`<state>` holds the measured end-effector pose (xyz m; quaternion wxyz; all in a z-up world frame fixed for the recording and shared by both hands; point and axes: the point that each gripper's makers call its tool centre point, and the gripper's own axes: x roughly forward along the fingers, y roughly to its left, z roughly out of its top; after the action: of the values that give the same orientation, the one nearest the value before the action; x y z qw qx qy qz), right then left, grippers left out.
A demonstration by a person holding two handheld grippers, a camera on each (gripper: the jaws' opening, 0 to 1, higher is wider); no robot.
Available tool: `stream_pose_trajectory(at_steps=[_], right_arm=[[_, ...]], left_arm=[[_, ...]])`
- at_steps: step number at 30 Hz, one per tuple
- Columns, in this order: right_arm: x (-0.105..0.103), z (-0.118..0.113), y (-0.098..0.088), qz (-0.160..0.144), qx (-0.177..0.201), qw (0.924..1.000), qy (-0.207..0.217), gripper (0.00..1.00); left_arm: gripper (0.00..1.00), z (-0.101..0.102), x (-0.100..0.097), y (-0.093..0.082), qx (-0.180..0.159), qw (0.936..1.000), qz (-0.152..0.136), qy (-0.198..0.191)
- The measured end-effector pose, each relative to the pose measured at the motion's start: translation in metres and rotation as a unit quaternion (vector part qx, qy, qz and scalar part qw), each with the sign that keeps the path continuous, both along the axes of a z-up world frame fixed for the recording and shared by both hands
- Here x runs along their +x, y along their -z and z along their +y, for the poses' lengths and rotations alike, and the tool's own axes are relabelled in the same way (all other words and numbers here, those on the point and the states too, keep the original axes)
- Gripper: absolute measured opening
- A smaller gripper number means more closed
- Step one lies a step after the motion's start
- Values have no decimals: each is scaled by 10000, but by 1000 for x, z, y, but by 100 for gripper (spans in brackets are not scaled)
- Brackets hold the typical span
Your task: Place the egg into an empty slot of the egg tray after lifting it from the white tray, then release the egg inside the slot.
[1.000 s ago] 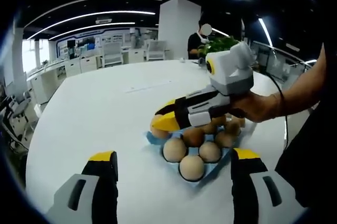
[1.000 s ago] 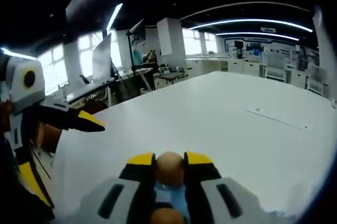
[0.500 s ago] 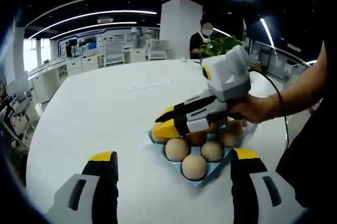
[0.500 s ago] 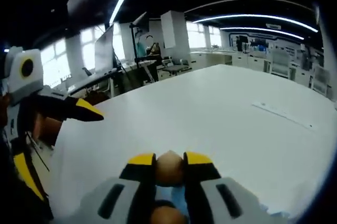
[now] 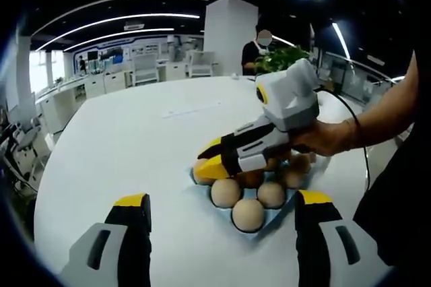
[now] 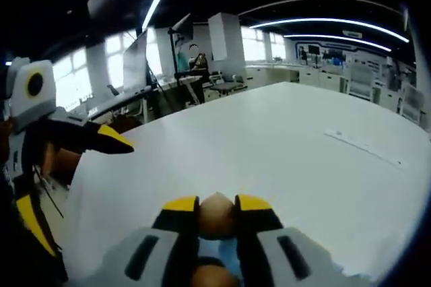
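Observation:
My right gripper [image 6: 217,206] is shut on a brown egg [image 6: 217,214], which sits between its yellow tips just above the blue egg tray [image 6: 227,254]. From the left gripper view, the right gripper [image 5: 206,166] comes in from the right, held by a hand [image 5: 326,137]. Its tips are down at the far left corner of the blue egg tray [image 5: 275,214]. Several brown eggs fill the tray's other slots, such as the nearest egg [image 5: 248,214]. My left gripper [image 5: 223,199] stands wide open in front of the tray, holding nothing.
The tray rests on a large white table [image 5: 121,145] with free room to its left and behind it. A potted plant [image 5: 286,56] and a person [image 5: 256,51] are at the far edge. My left gripper's yellow fingertip [image 6: 113,141] shows at the left of the right gripper view.
The right gripper has sunk slightly with the egg toward the tray's far left corner. The left gripper has stayed open and still.

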<state>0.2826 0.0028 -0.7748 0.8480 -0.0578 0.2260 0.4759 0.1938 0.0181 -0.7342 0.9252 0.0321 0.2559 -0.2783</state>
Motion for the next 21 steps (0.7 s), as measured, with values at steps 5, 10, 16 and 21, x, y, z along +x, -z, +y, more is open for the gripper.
stream_pose_trajectory(at_steps=[5, 10, 16, 21], right_arm=[[-1, -1, 0, -11, -20, 10000, -34, 21], [-2, -2, 0, -65, -76, 9999, -78, 22], [-4, -9, -4, -69, -74, 9999, -73, 21], [-1, -26, -22, -155, 201, 9995, 171, 21]], left_arm=[[88, 0, -1, -2, 8, 10000, -19, -26], [88, 0, 0, -4, 39, 10000, -55, -22], [88, -4, -1, -8, 51, 9999, -107, 25], [88, -6, -1, -8, 65, 9999, -121, 37]])
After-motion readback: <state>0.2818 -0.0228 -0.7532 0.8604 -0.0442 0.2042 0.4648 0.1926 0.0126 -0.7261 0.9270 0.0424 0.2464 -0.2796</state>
